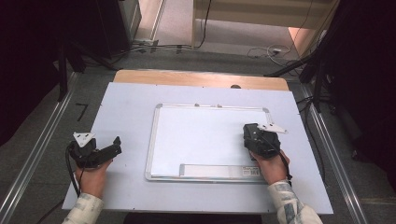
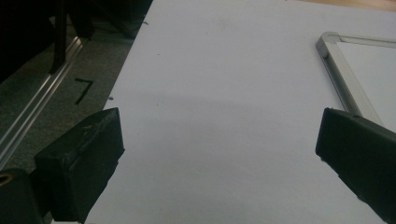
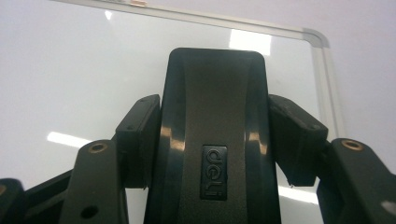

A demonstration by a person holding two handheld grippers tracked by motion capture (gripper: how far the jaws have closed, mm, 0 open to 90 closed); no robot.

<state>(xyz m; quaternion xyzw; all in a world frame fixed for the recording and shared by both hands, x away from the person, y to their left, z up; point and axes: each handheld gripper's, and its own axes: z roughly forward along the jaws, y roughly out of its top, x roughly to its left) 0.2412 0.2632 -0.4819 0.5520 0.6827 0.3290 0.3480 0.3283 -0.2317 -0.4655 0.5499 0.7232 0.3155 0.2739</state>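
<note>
A whiteboard (image 1: 201, 135) with a silver frame lies flat in the middle of the table. My right gripper (image 1: 251, 130) hovers over the board's right part, shut on a black whiteboard eraser (image 3: 215, 140) marked "deli"; both jaws press its sides. The board's white surface (image 3: 70, 70) and its top right corner (image 3: 314, 36) show behind the eraser. My left gripper (image 1: 116, 145) rests at the table's left, jaws wide apart with nothing between them. In the left gripper view the board's top left corner (image 2: 329, 39) lies ahead to the right.
A pale sheet (image 1: 121, 107) covers the table, with a wooden edge (image 1: 201, 78) at the back. A tray strip (image 1: 215, 171) runs along the board's near edge. Metal rails (image 1: 37, 154) flank the table on the floor; cables (image 1: 266, 51) lie beyond it.
</note>
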